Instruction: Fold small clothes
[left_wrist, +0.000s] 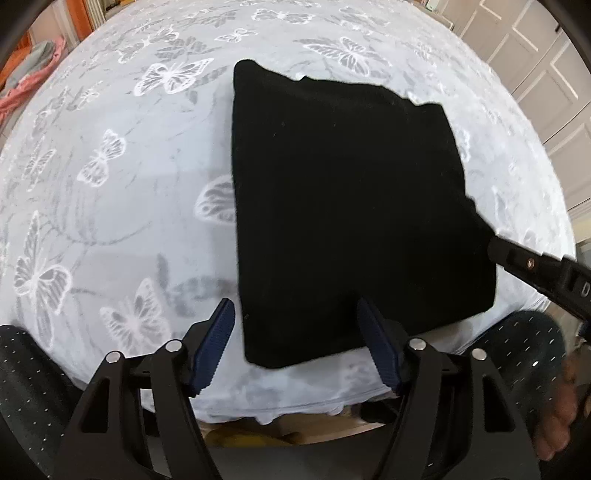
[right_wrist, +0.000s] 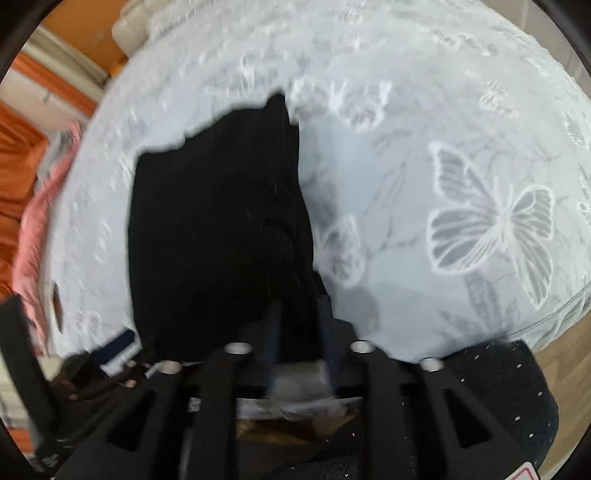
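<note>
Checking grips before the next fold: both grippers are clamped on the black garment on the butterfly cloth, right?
Not both. The left wrist view shows the left gripper open, straddling the black garment's near edge. The right gripper is closed on its side edge, on the butterfly cloth.

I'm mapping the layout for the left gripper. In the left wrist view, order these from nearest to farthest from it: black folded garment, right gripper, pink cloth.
1. black folded garment: just ahead of the open left gripper, its near edge between the fingers.
2. right gripper: at the garment's right edge.
3. pink cloth: far left, beyond the bed.
</note>
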